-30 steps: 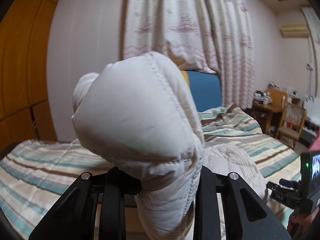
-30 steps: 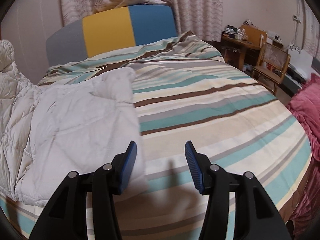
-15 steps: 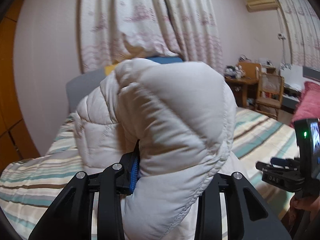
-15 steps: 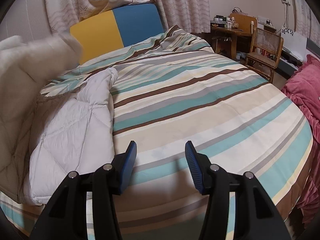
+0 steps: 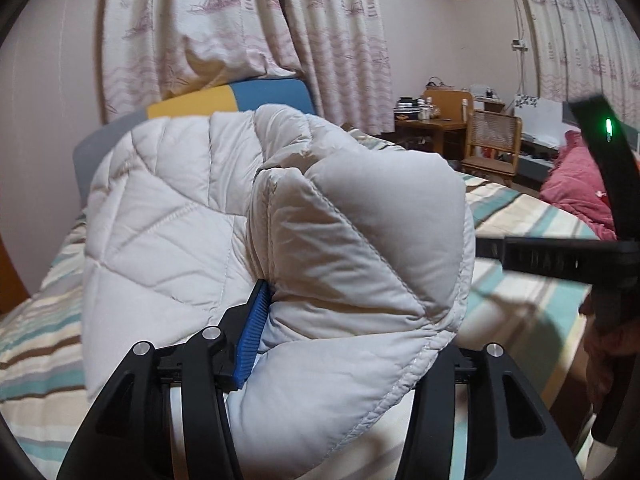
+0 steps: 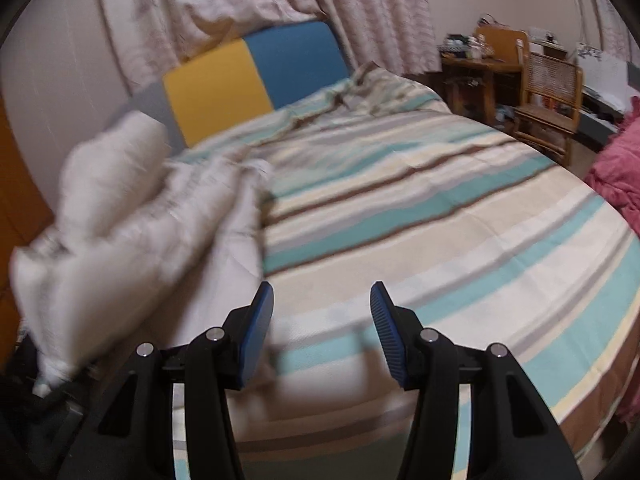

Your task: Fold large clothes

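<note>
**Desk:** What does the left tool (image 5: 348,320) show?

**Photographer:** Its jaws have just been opening, with a puffy fold of the white jacket (image 5: 360,240) between them. The cloth touches the blue pad (image 5: 252,332); the other pad is hidden, so I cannot tell whether the fold is pinched or only resting there. A second ago the fold stood high against the curtain; now it sits lower, over the bed (image 6: 440,240).

**Desk:** Meaning for the fold?

**Photographer:** By my reading, one flap is carried over and being let go. The fold is partly made, not flattened.

**Desk:** And the right tool (image 6: 322,304)?

**Photographer:** It is empty, jaws parted, hovering above the striped cover near the foot edge, gap unchanged from the earlier shots.

**Desk:** Where is the rest of the jacket?

**Photographer:** It is bunched at the left side of the bed, blurred in the right view, its near end hanging at the mattress edge. It could slide off there.

**Desk:** Room to work?

**Photographer:** The bed is bare across its middle and right. The headboard (image 6: 256,76) closes the far end. A chair (image 6: 548,92) and a red blanket (image 6: 620,184) crowd the right side.
</note>
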